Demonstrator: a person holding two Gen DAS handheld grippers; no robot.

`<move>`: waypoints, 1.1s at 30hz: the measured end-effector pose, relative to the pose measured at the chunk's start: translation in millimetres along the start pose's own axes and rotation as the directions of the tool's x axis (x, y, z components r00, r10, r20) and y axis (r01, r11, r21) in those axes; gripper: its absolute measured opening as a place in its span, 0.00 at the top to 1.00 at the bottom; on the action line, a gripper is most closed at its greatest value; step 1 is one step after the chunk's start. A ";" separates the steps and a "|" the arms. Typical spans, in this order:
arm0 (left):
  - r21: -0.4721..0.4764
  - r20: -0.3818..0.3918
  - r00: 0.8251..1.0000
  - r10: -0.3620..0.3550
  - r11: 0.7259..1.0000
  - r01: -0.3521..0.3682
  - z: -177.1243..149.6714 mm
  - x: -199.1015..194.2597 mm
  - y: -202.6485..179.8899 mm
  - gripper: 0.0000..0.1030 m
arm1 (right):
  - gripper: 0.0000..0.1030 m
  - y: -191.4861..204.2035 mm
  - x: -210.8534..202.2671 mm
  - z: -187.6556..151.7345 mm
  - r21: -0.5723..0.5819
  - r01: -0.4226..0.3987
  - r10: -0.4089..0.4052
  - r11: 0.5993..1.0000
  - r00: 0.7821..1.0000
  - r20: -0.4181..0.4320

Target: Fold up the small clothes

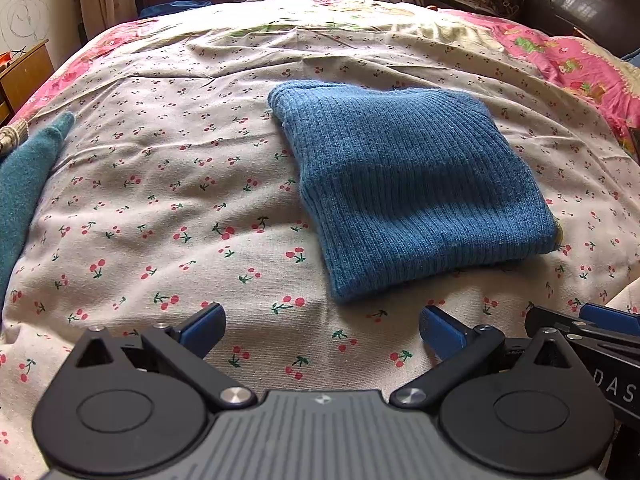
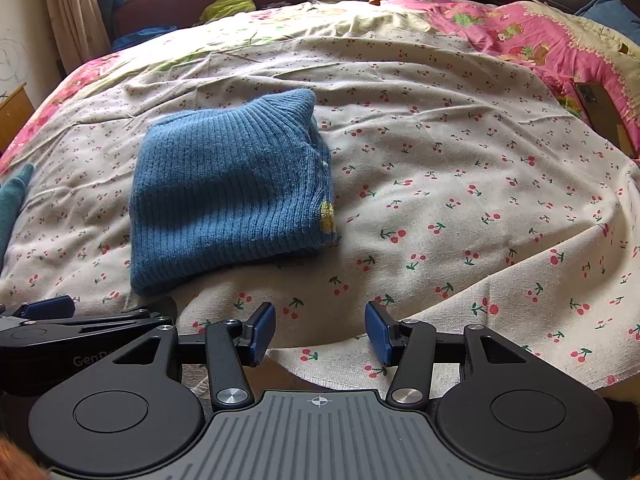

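A blue ribbed knit sweater lies folded into a rough square on the cherry-print sheet; in the right wrist view the sweater shows a yellow patch at its near right corner. My left gripper hovers just short of the sweater's near edge, open, with nothing between its blue pads. My right gripper is also open and empty, over the sheet's near hem, to the right of the sweater. Each gripper's side shows at the edge of the other's view.
A teal garment lies at the bed's left edge. A pink patterned quilt covers the far right, with a flat brown item on it. A green pillow and headboard are at the back. A wooden cabinet stands left.
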State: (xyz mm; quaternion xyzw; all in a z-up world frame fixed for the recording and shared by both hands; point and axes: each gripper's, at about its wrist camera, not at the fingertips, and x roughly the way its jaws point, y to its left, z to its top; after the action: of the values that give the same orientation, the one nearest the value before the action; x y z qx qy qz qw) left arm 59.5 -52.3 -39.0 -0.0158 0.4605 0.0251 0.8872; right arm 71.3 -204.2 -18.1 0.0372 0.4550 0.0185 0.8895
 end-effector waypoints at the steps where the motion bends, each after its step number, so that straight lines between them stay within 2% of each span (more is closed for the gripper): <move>1: 0.001 0.000 1.000 0.001 1.000 -0.001 0.0 0.1 0.2 0.00 | 0.52 0.0 0.0 0.1 0.000 0.000 0.000 1.000 1.000 0.000; 33: -0.005 -0.011 1.000 0.011 1.000 -0.011 -1.1 1.4 -0.1 0.00 | 0.52 -0.4 2.3 -1.5 0.005 0.003 -0.003 1.000 1.000 -0.010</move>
State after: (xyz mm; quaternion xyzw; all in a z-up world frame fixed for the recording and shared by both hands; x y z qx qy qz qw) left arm 59.4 -52.5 -40.8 -0.0158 0.4653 0.0309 0.8845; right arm 71.5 -204.4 -20.9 0.0387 0.4594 0.0162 0.8872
